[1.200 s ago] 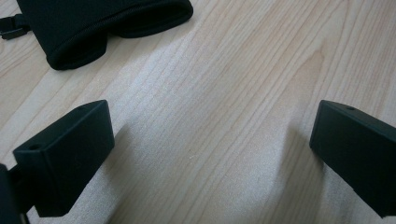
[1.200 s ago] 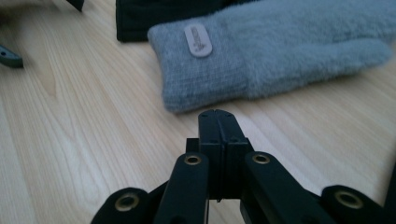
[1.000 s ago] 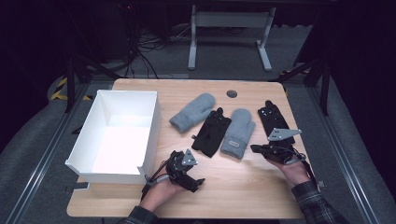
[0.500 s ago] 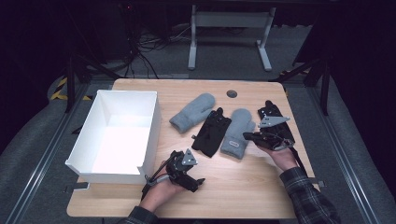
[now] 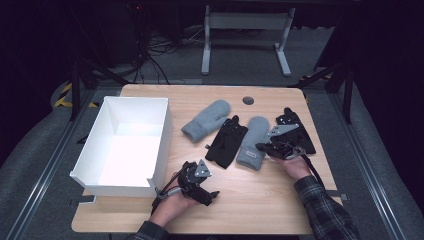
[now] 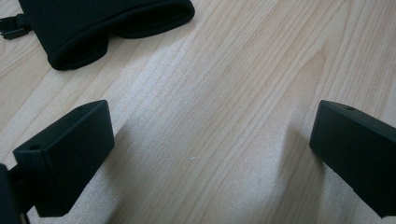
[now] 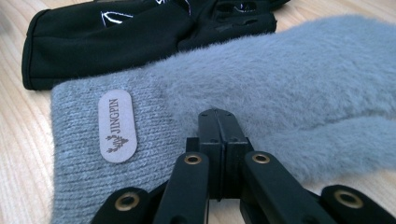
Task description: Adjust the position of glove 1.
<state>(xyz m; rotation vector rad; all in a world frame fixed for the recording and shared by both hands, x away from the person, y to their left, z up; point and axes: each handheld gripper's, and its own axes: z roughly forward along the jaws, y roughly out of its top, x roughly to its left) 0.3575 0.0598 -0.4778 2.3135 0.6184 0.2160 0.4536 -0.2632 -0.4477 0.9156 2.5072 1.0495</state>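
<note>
**Inspector:** Right gripper, status?

**Assistant:** Clenched. In the right gripper view the two black jaws are pressed flat together with nothing between them. Their tips sit just over the grey mitten, close to its ribbed cuff. Whether they touch the fabric, I cannot tell.

**Inspector:** Location of that mitten?

**Assistant:** In the high view the grey mitten lies flat on the wooden table, right of centre, cuff toward the person. A pale label reading JINGPIN is sewn on the cuff. A black glove lies just beside it on the left, touching along the edge. A second black glove lies on its right, partly under the right gripper's body. A second grey mitten lies further left, tilted.

**Inspector:** Left gripper?

**Assistant:** Released. In the left gripper view the left gripper has its jaws wide apart over bare wood, holding nothing. The edge of the black glove shows beyond them, apart from the jaws. In the high view this gripper rests low near the front edge of the table.

**Inspector:** Other items?

**Assistant:** A white box, open-topped, stands on the left side of the table, just beside the left hand.
</note>
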